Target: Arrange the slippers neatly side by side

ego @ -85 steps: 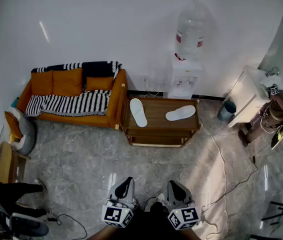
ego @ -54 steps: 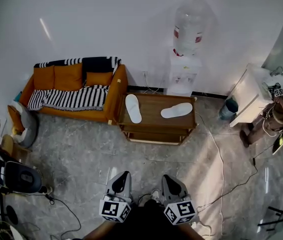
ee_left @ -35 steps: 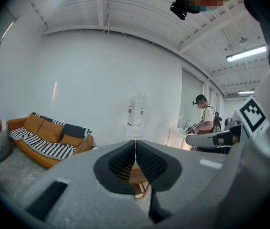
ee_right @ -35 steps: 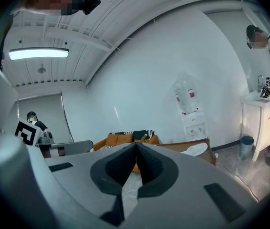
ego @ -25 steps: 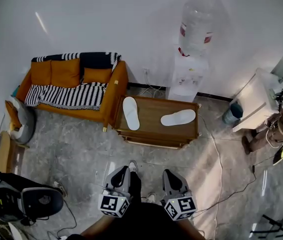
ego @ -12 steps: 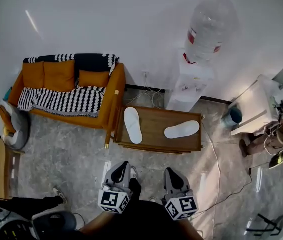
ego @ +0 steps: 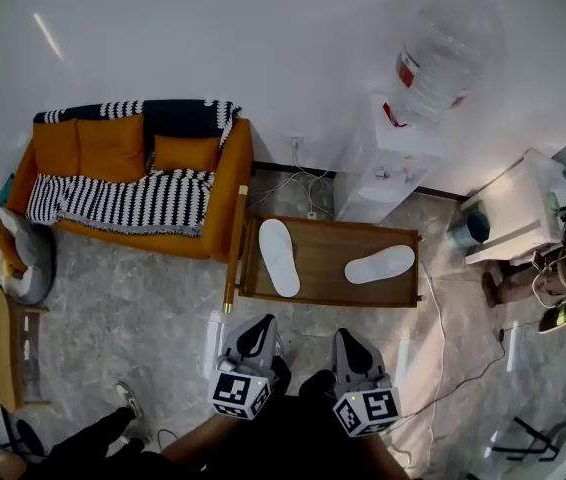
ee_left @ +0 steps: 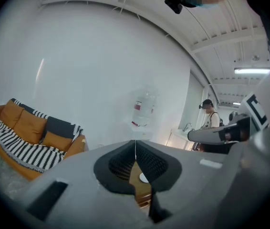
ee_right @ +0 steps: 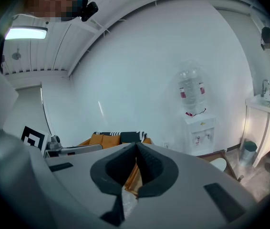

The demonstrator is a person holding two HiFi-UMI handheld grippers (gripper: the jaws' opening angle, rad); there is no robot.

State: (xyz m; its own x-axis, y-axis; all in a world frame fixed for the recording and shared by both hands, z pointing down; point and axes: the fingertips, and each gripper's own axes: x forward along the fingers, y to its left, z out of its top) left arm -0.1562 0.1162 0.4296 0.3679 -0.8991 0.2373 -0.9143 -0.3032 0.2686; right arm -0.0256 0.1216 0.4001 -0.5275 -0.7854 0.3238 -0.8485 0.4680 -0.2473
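An orange sofa (ego: 133, 168) with a striped throw stood at the far left against the wall, and a water dispenser (ego: 391, 173) stood at the far right. Between and nearer than these was a low wooden tabletop (ego: 323, 258).

Both task items lay on it, well apart. The left slipper (ego: 278, 256) lay lengthwise, near to far, on the left part. The right slipper (ego: 379, 264) lay roughly crosswise on the right part. The pair was therefore not yet aligned.

The left gripper (ego: 260, 328) and the right gripper (ego: 350, 340) were held just short of the near edge of the tabletop. The jaws of each were fully closed, with nothing between them.

The step in hand appeared to be the approach; no slipper had been touched. The next move would probably require opening one set of jaws, reaching over the near edge, gripping the crosswise slipper, turning it lengthwise and setting it just beside the other.
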